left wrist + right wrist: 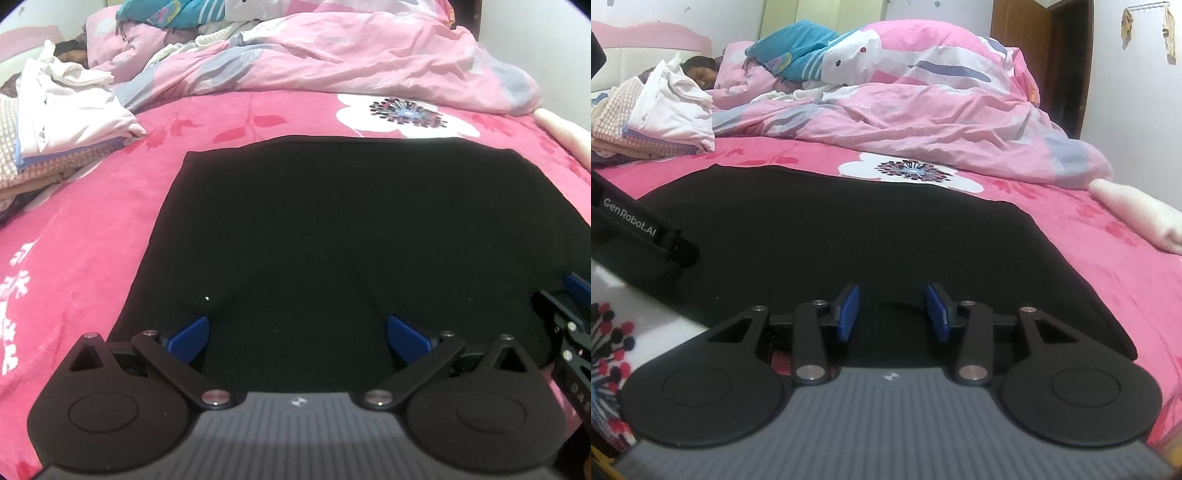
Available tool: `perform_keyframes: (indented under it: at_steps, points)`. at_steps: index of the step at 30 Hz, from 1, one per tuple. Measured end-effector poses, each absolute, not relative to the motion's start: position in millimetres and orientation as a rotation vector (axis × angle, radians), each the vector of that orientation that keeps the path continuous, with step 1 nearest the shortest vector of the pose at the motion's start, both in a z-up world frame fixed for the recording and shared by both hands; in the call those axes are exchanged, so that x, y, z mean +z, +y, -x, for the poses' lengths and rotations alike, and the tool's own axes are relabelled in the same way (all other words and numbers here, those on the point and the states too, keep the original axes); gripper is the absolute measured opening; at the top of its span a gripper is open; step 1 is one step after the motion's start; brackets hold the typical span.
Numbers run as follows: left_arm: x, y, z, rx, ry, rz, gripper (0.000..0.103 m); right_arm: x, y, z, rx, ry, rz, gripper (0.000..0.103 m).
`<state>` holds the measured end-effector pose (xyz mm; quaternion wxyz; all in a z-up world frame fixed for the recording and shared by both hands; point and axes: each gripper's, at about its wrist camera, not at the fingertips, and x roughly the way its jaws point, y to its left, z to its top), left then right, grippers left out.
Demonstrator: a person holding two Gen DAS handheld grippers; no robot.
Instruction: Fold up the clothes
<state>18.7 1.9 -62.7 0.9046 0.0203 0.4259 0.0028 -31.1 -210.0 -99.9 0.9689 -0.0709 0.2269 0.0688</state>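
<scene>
Currently both tools spread, gripping nothing: left tool, right tool over black garment on bed. Risk: single-layer pinch, skewed fold.

A bed is covered by a bright pink bedsheet printed with red leaves and a large white flower that has a dark, spiky centre. A rumpled pale pink duvet is heaped across the far side, with a teal and striped cloth lying on top of it and a person's dark-haired head showing beside it. At the far left sits a stack of folded laundry topped by a crumpled white garment, and a cream cloth lies at the bed's right edge.
</scene>
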Motion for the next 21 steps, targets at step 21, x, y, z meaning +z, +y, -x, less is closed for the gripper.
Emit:
perform_keyframes:
  at_steps: [21]
  points:
    - [-49.0,35.2,6.8,-0.044,0.817,0.03,0.103,-77.2,-199.2,79.4,0.195,0.471,0.149,0.042]
